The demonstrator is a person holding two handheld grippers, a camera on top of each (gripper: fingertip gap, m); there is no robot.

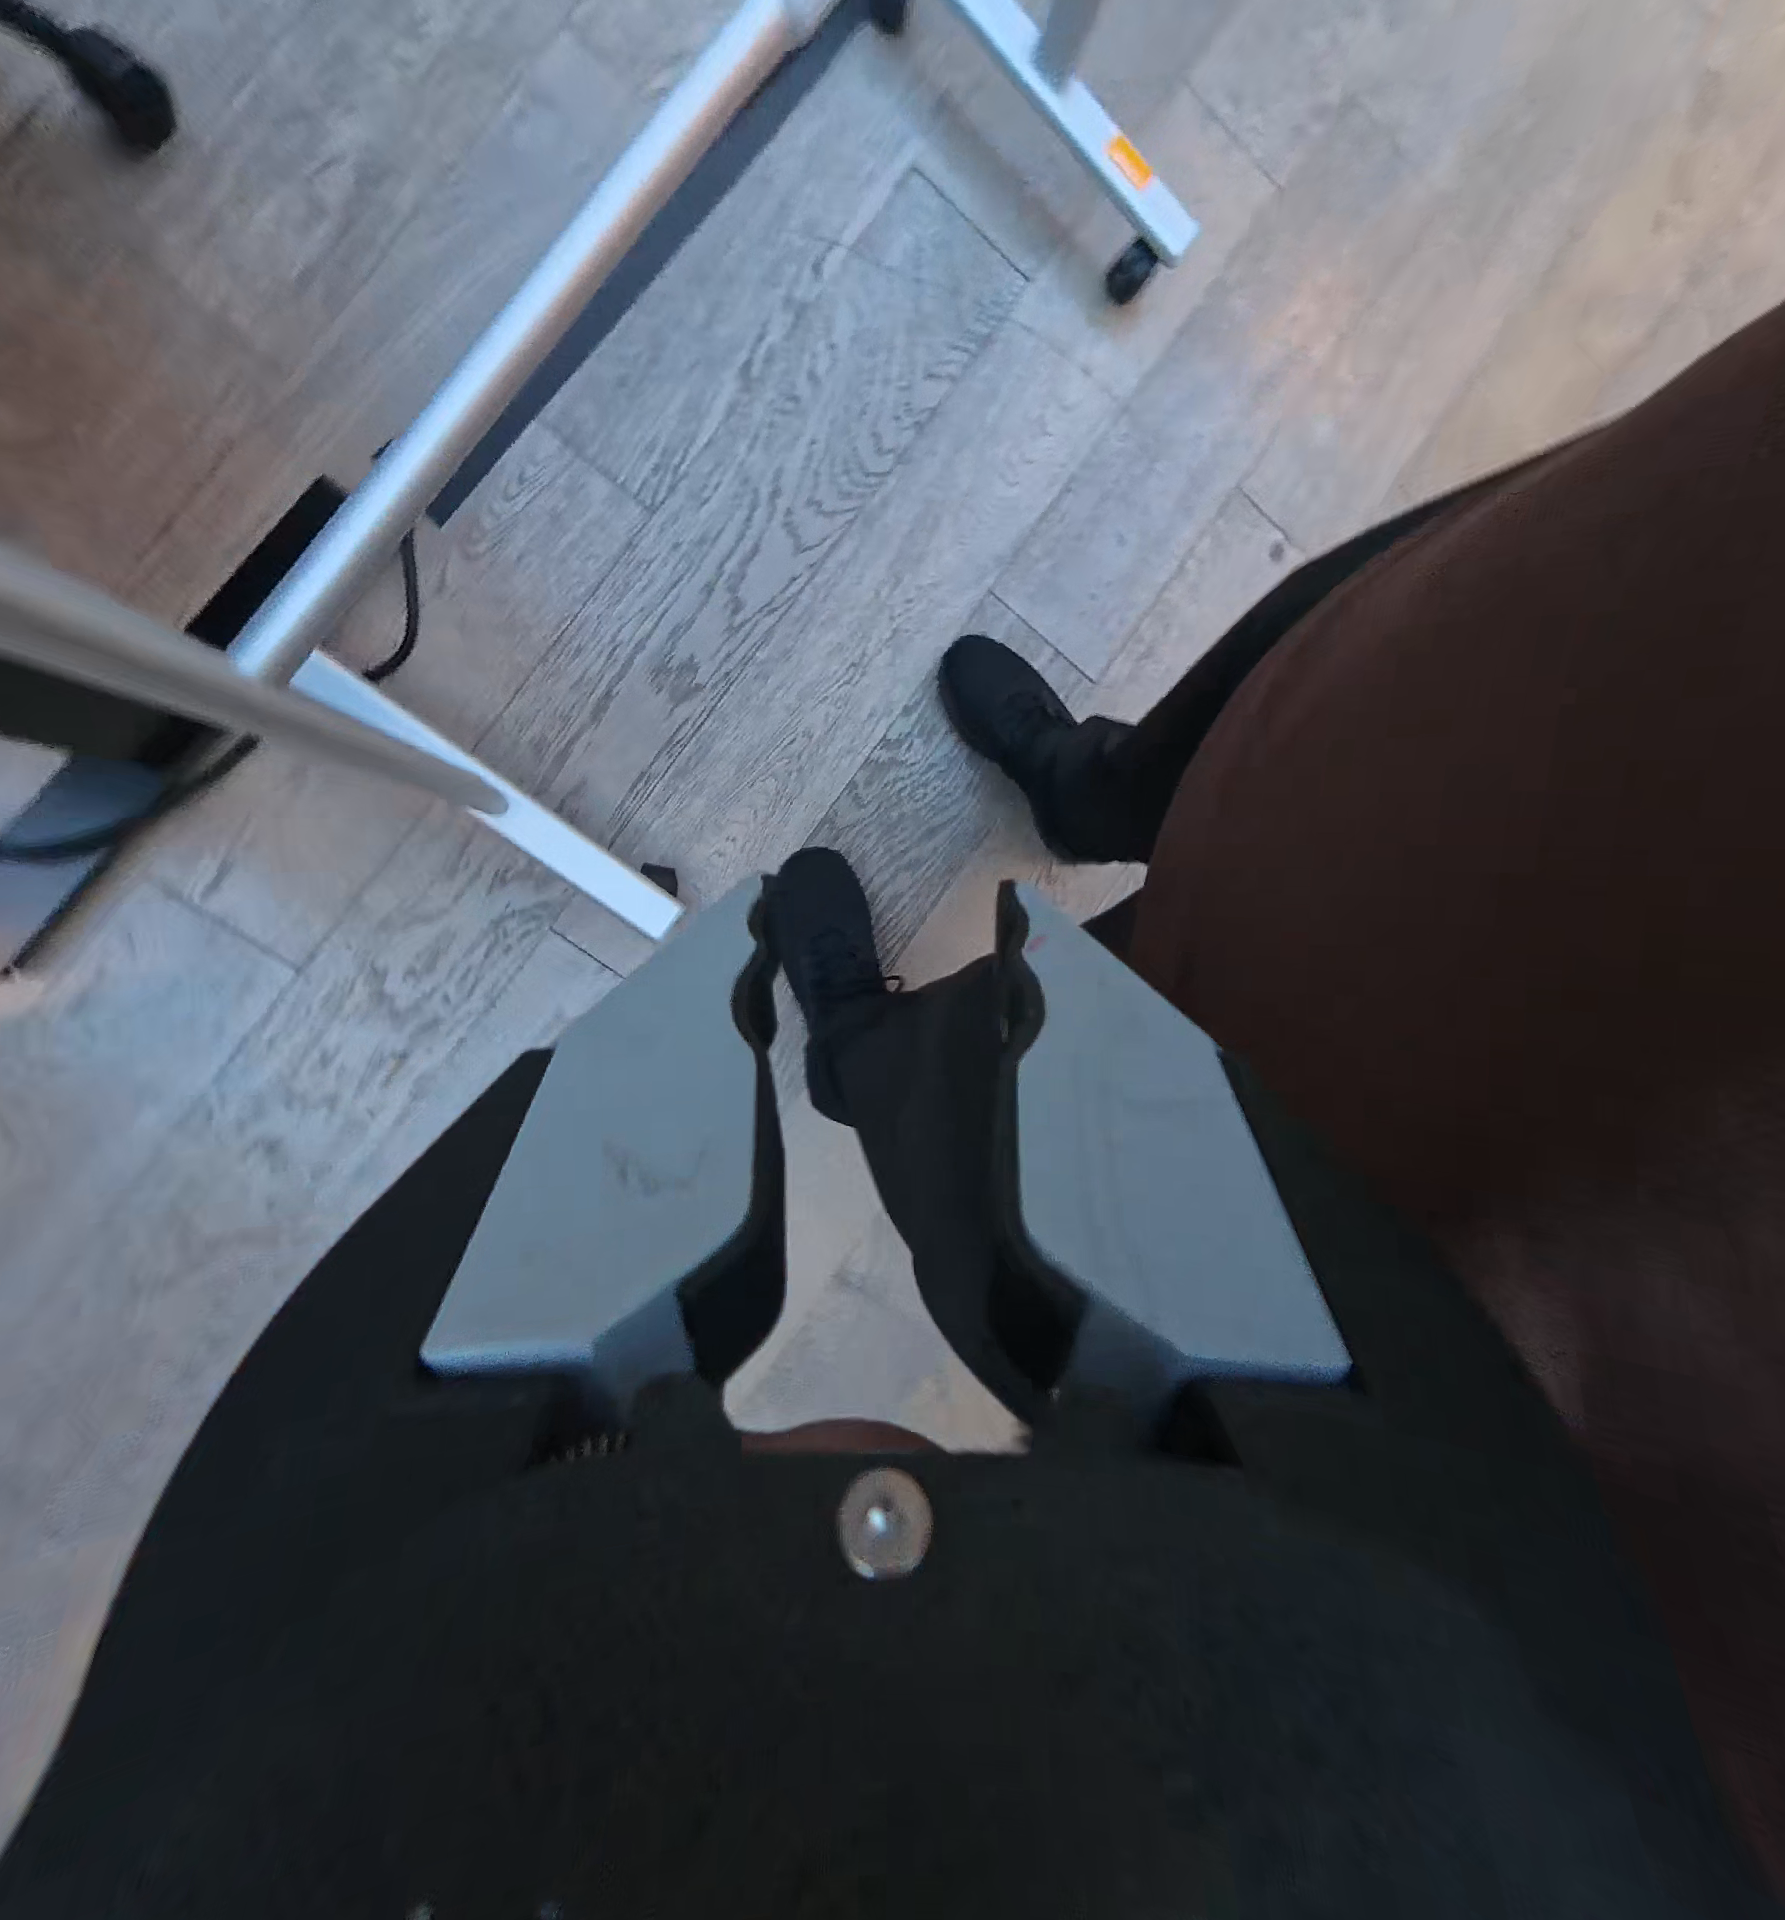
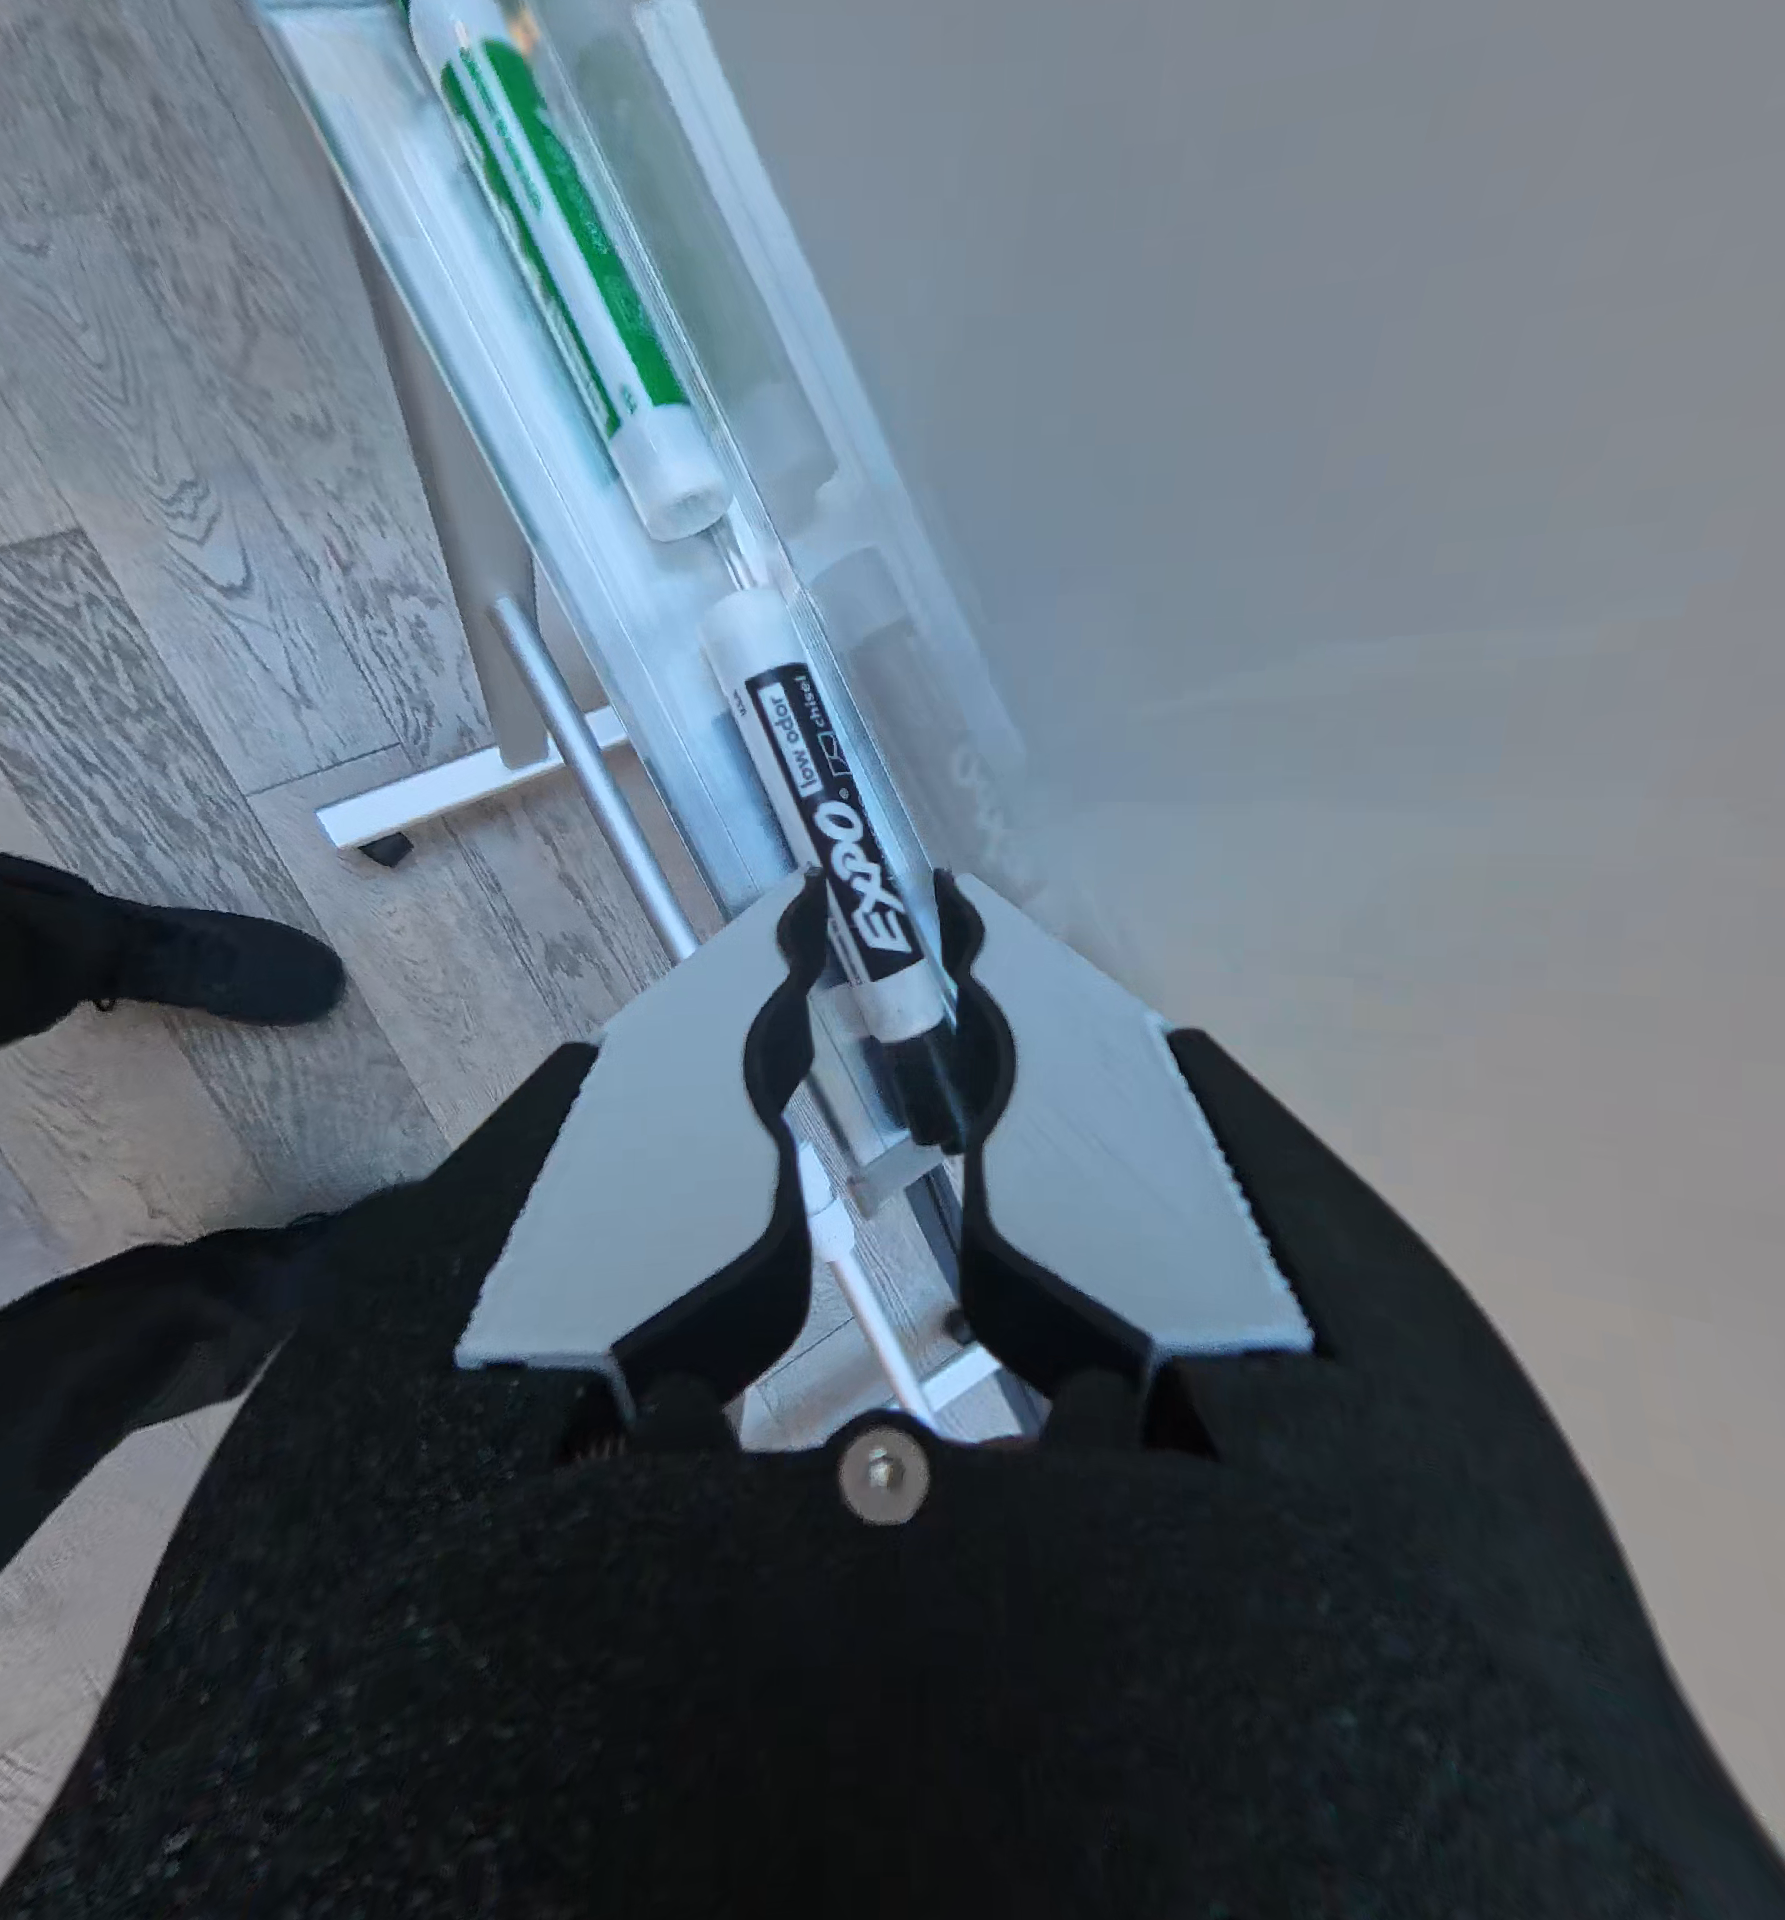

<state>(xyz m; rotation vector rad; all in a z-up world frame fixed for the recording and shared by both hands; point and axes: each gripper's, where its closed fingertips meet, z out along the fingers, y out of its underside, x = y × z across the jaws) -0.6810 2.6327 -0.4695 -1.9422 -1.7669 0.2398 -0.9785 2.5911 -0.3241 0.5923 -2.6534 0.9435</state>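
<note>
Right gripper (image 2: 875, 940) has its fingers on both sides of the black marker (image 2: 834, 821), which lies in the metal tray (image 2: 514, 343) of a whiteboard (image 2: 1387, 520); contact is unclear. Farther along lies a green marker (image 2: 566, 260). Left gripper (image 1: 883, 956) is open and empty above the wooden floor (image 1: 763, 468), near a black shoe (image 1: 826, 935).

left gripper (image 1: 883, 914): grey angular plates, black wavy pads, silver screw (image 1: 883, 1524) lower centre; right gripper (image 2: 875, 904) identical; black shoes (image 1: 1002, 701), dark trousers
</note>
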